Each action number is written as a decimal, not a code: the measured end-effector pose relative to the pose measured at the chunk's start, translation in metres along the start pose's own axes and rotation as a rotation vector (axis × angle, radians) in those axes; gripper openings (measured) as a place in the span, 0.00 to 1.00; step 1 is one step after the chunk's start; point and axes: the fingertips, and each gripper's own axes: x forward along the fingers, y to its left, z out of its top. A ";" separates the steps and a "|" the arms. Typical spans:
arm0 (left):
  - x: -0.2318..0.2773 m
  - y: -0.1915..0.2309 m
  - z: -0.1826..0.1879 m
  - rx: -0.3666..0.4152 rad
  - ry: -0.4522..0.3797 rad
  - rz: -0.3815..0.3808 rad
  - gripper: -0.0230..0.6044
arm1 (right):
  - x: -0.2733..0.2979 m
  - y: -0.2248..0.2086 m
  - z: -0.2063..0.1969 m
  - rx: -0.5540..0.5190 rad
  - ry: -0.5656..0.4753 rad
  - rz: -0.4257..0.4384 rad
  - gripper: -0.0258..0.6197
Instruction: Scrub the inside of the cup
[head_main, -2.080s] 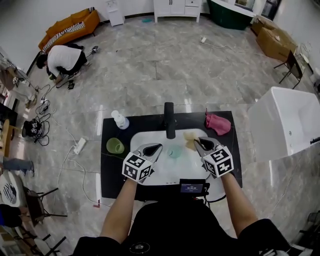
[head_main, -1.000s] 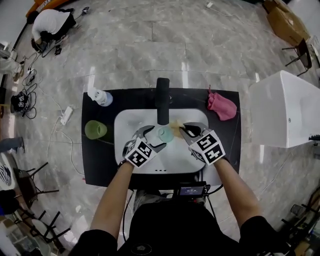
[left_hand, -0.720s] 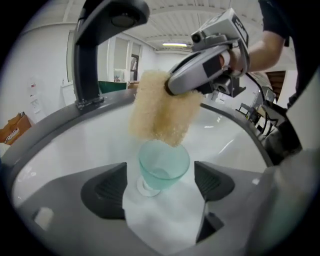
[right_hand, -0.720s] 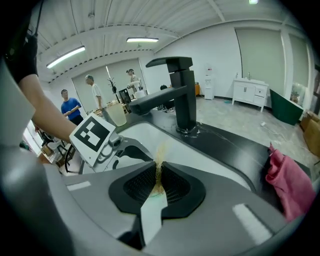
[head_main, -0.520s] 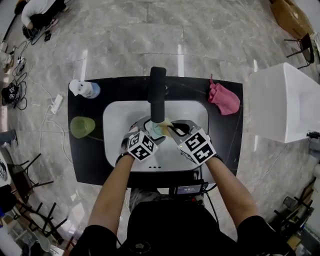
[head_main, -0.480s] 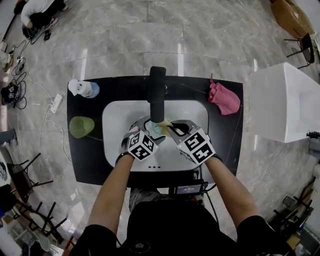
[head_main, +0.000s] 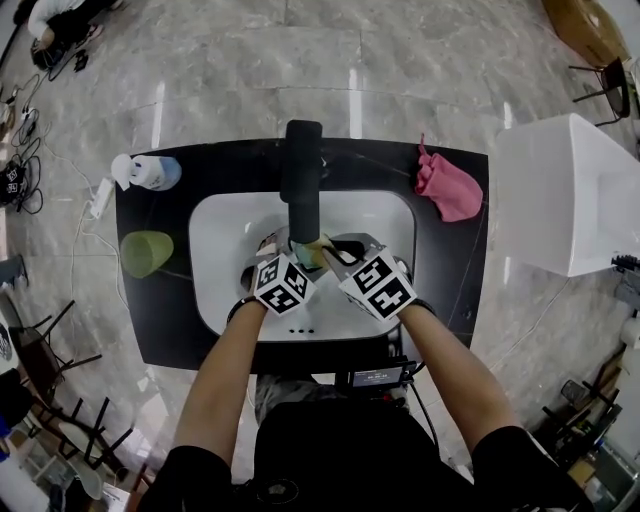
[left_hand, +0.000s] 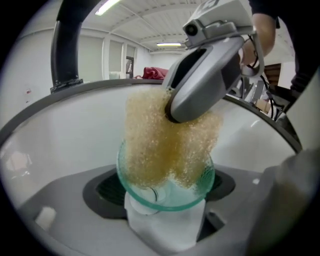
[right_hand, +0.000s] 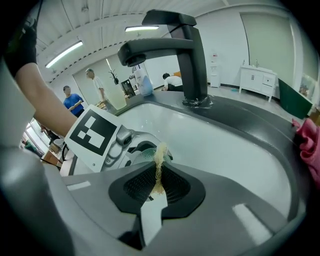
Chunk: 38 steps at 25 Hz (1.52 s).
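A translucent teal cup (left_hand: 176, 194) sits mouth-up between my left gripper's (left_hand: 165, 202) jaws, low in the white sink (head_main: 372, 214). These jaws have just been opening a little, and the cup stays gripped between them. A yellow sponge (left_hand: 160, 145) reaches down into the cup's mouth. My right gripper (right_hand: 157, 175) is shut on that sponge (right_hand: 160, 154), pinching it thin. In the head view both grippers meet under the black faucet (head_main: 300, 175), the left gripper (head_main: 285, 252) beside the right gripper (head_main: 328, 252), with the cup (head_main: 307, 257) between them.
The sink sits in a black counter (head_main: 450, 280). On it are a green cup (head_main: 146, 252) and a white bottle (head_main: 140, 170) at left, and a pink cloth (head_main: 447, 188) at right. A white tub (head_main: 570, 190) stands right of the counter.
Both grippers have sunk lower into the basin and closed in under the faucet. The sponge has gone from beside the cup into its mouth.
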 end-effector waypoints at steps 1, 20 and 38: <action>0.002 0.000 0.000 0.002 -0.003 -0.001 0.70 | 0.003 -0.001 -0.001 0.002 0.001 -0.001 0.10; -0.014 -0.021 0.011 0.030 0.014 -0.056 0.67 | 0.000 0.020 -0.008 -0.172 0.037 0.021 0.10; -0.044 -0.060 0.010 0.139 0.050 -0.200 0.67 | 0.008 0.080 -0.028 -1.244 0.314 0.112 0.10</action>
